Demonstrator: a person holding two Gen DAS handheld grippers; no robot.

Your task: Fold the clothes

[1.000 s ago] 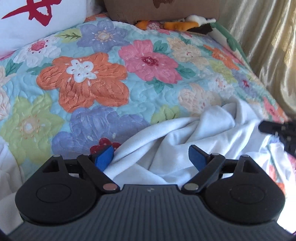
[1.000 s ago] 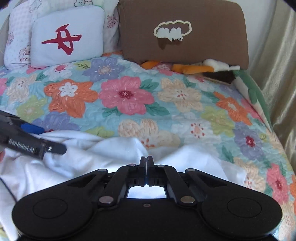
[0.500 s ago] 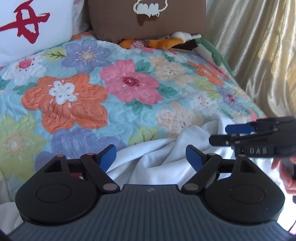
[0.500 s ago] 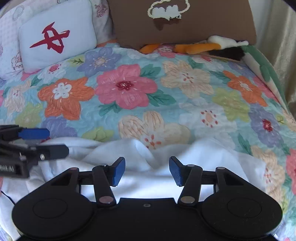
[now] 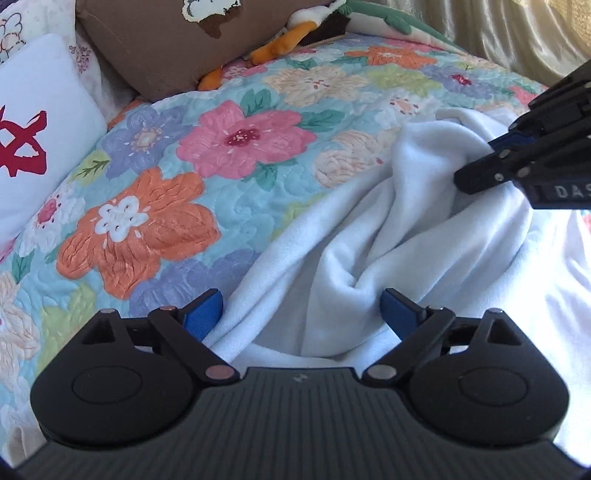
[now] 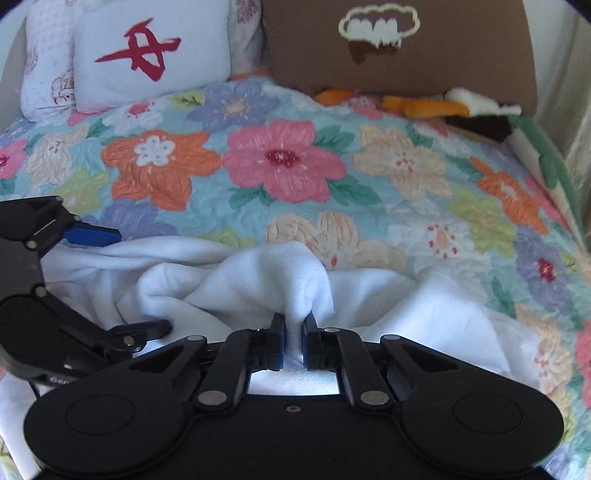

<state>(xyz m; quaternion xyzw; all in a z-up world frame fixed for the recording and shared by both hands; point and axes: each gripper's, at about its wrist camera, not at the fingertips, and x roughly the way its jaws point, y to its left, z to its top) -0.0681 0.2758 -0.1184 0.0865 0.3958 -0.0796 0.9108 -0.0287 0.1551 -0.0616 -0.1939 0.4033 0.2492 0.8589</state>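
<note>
A white fleece garment lies rumpled on the flowered quilt; it also shows in the right wrist view. My left gripper is open, its blue pads either side of a fold at the garment's near edge. My right gripper is shut on a pinched ridge of the white garment. The right gripper also shows at the right of the left wrist view, against the cloth. The left gripper shows at the left of the right wrist view, open.
A white pillow with a red mark and a brown cushion stand at the head of the bed. Plush toys lie below the cushion. A gold curtain hangs on the right.
My right gripper opened half a second ago and has now shut on a ridge of the garment. My left gripper stayed open and shifted so the garment sits further right in its view.
</note>
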